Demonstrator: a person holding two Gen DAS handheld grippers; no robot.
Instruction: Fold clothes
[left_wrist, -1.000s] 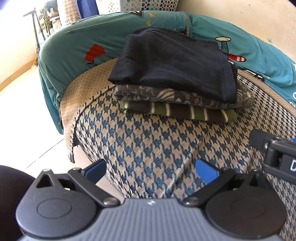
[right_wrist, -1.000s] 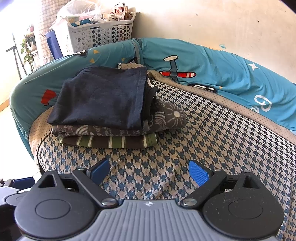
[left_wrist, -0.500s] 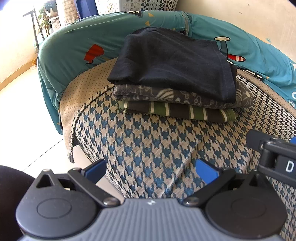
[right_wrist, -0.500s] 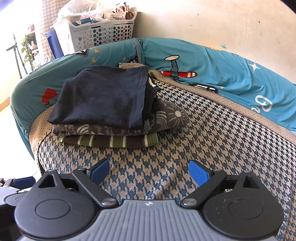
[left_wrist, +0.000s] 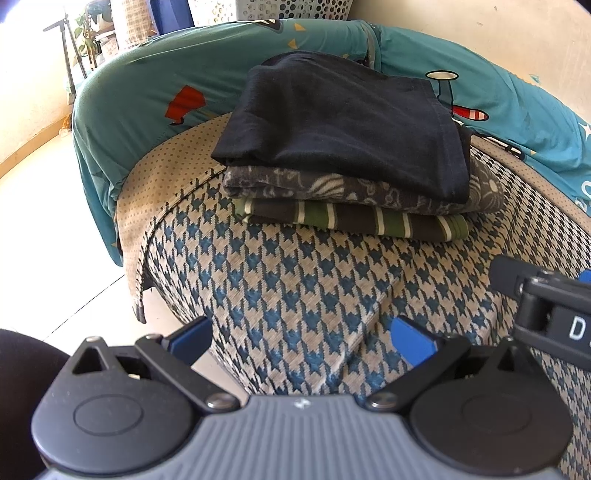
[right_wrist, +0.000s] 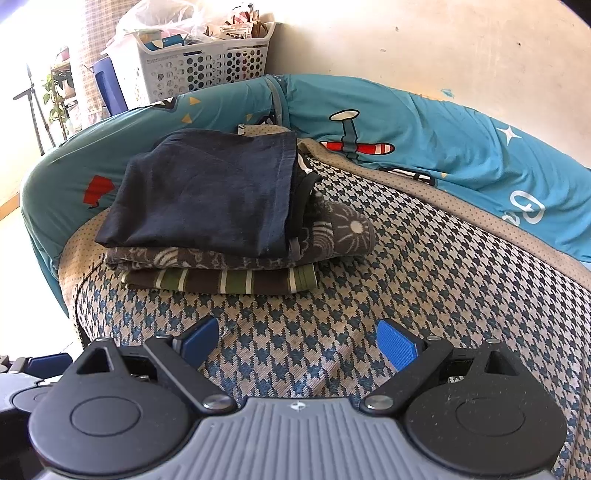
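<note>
Each camera sat low behind its own gripper, looking forward along the fingers over the houndstooth bed cover (left_wrist: 303, 288). The left wrist view stood near the bed's corner, with the stack of folded clothes (left_wrist: 343, 147) close at 12 o'clock and the right gripper (left_wrist: 546, 310) intruding at 3 o'clock. The right wrist view faced the same stack (right_wrist: 221, 214) from farther right, at 11 o'clock. Both shared the stack, cover and teal quilt (right_wrist: 424, 147)

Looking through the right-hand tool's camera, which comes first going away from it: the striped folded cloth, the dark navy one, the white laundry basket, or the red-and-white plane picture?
1. Striped folded cloth, bottom of the pile, left of centre.
2. Dark navy cloth, top of the pile, reaching further back.
3. Plane picture, on the teal cover behind, right of the pile.
4. White laundry basket, beyond the cover, upper left.
</note>
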